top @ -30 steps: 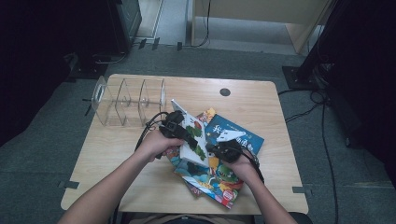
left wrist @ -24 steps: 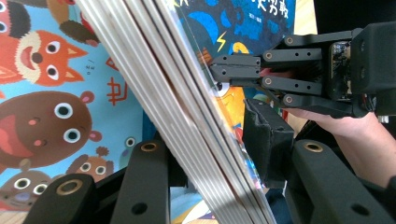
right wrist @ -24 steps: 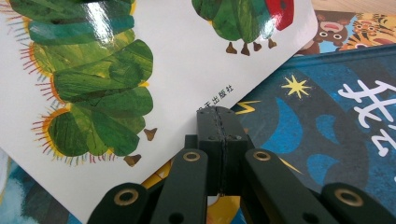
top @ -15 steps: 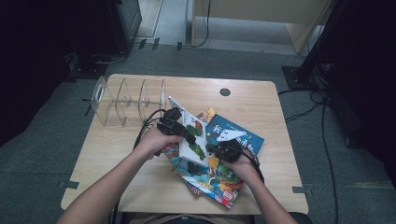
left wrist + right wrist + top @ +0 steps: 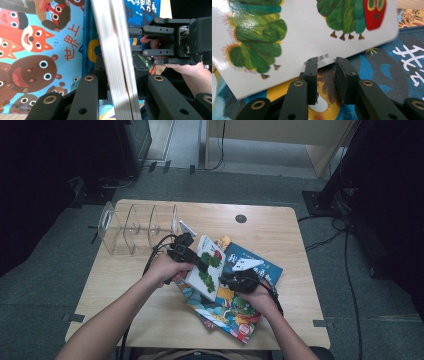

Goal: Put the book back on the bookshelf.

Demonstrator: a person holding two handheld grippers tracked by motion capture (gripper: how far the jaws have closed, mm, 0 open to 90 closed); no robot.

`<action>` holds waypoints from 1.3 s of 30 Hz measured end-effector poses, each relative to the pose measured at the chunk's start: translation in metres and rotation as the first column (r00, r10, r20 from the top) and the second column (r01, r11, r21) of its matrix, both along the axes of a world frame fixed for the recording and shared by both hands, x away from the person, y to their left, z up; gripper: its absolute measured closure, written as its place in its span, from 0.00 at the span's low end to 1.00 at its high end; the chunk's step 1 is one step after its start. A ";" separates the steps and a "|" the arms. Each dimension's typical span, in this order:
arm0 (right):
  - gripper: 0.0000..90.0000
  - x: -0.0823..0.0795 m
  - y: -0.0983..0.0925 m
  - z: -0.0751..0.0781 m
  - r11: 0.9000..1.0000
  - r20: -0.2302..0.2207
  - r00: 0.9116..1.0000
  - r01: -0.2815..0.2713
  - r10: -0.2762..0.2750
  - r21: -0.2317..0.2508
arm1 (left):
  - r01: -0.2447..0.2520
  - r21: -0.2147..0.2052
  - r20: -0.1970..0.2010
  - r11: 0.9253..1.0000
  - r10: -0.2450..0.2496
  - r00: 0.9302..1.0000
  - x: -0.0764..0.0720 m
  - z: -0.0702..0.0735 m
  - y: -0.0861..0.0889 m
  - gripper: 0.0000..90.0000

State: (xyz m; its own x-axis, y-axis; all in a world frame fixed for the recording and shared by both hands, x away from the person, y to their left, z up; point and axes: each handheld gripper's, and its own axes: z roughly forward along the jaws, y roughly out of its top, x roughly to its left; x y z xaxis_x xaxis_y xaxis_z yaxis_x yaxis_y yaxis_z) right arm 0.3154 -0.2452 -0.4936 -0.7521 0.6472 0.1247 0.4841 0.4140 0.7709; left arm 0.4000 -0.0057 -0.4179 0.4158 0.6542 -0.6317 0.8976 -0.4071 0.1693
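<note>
- In the right gripper view, the right gripper [image 5: 326, 62] is rising from the bottom centre, its jaws a narrow gap apart and having just been opening; their tips are sitting at the lower edge of the caterpillar book [image 5: 307, 32], and whether the pads are touching that edge I cannot tell.
- That book is showing a glossy white cover filling the upper frame, with a green, leafy-bodied caterpillar, small brown feet and a red face with a yellow-green eye at upper right; small black print is sitting on the edge above the jaws.
- In the left gripper view, the left gripper [image 5: 120, 82] is coming up from the bottom, its jaws having just been closing, and the book's pale, thick page edges [image 5: 115, 62] are running up between them; the pads are pressing on both sides.
- In the high view, the book [image 5: 206, 266] is tilting up at frame centre, between the left gripper [image 5: 186, 251] and the right gripper [image 5: 239, 279].
- Under it, a blue book [image 5: 260, 270] and an animal book [image 5: 225, 312] are lying flat on the table [image 5: 130, 290].
- Farther off, at upper left, a clear rack [image 5: 137, 227] is standing on the table.
</note>
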 end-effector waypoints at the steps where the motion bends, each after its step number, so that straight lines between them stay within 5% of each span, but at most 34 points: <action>1: 0.78 0.001 0.000 0.000 1.000 -0.002 1.000 -0.002 0.002 0.004 | -0.004 -0.008 0.000 1.000 0.004 1.000 0.001 0.001 0.001 0.83; 9: 0.66 0.005 0.000 0.000 1.000 -0.012 1.000 -0.013 0.013 0.015 | -0.010 -0.003 -0.029 1.000 0.010 1.000 0.004 0.002 0.005 0.85; 19: 0.57 0.010 0.000 0.003 0.999 -0.001 1.000 0.000 0.000 0.036 | -0.032 -0.022 -0.007 0.999 0.032 0.999 0.007 0.016 0.017 0.85; 23: 0.53 0.011 0.004 0.001 1.000 0.004 1.000 -0.013 0.013 -0.003 | -0.053 -0.063 -0.024 0.997 0.052 0.998 0.007 0.022 0.022 0.85; 39: 0.35 0.014 0.015 0.000 0.996 0.062 0.998 -0.019 0.024 -0.090 | -0.073 -0.005 0.026 0.997 0.073 0.997 0.003 0.031 0.042 0.85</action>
State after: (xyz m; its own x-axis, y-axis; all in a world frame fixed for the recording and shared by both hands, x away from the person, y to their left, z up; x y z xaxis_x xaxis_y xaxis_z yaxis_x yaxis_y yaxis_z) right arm 0.3294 -0.2297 -0.4937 -0.7704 0.6372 0.0189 0.4261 0.4927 0.7588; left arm 0.4025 0.0362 -0.3869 0.3831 0.6814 -0.6236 0.9203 -0.3396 0.1944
